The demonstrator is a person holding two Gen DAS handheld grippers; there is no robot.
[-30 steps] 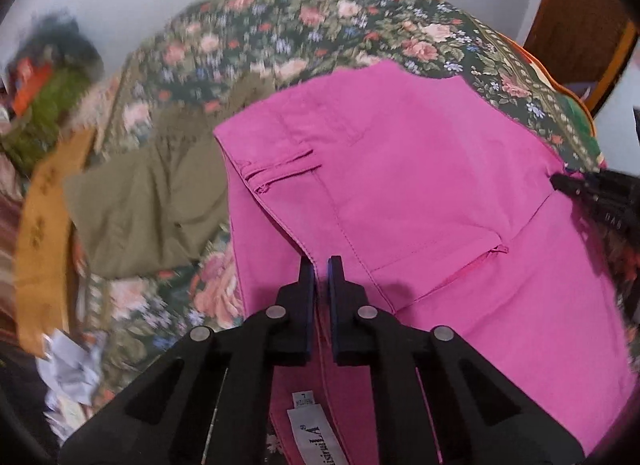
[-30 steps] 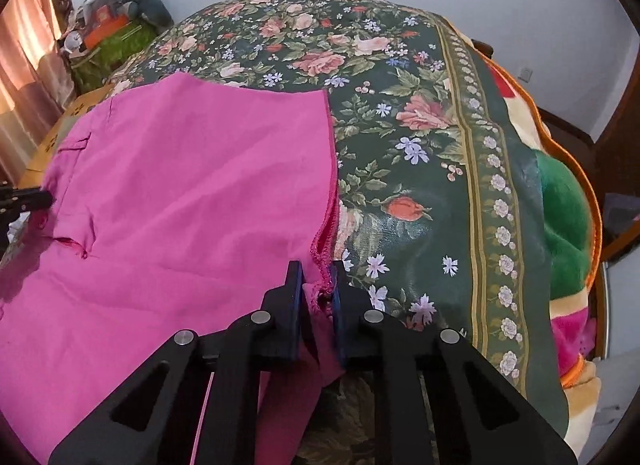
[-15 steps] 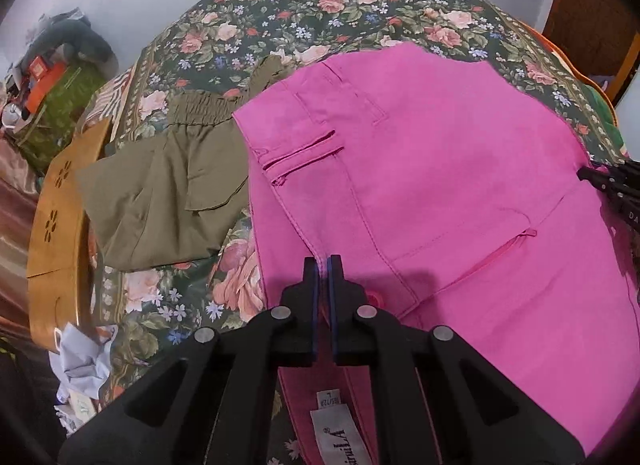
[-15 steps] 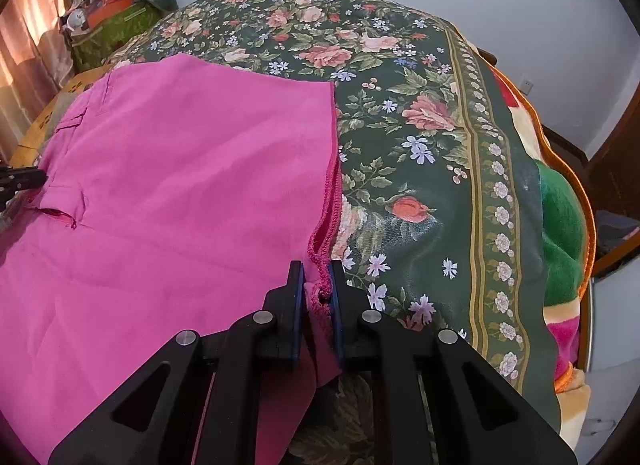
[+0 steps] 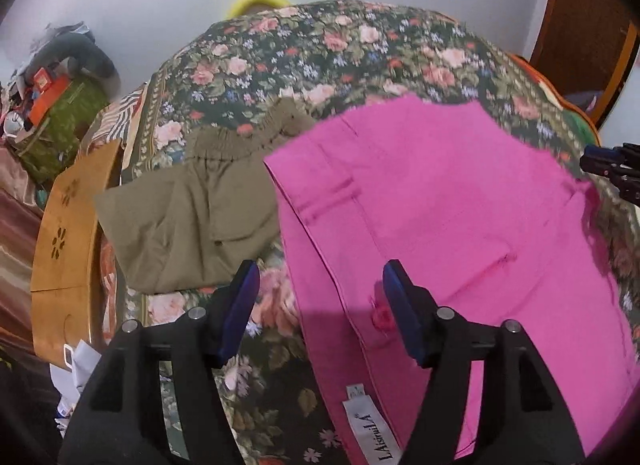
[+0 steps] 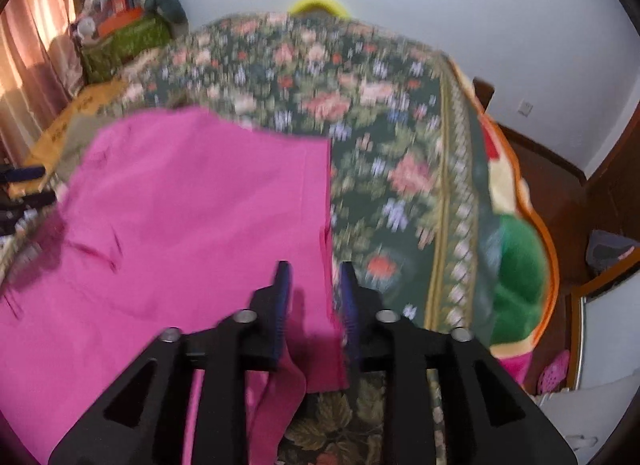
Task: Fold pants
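Left gripper (image 5: 318, 285) spread wide, holding nothing, over the waistband edge of the bright pink cotton pants (image 5: 440, 217). Right gripper (image 6: 314, 285) partly spread, straddling the pants' side hem, fabric loose between the jaws. Pants lie flat on the floral-quilted bed (image 5: 320, 57), apparently set down to settle the fold. Folded olive shorts (image 5: 192, 217) lie just beside.
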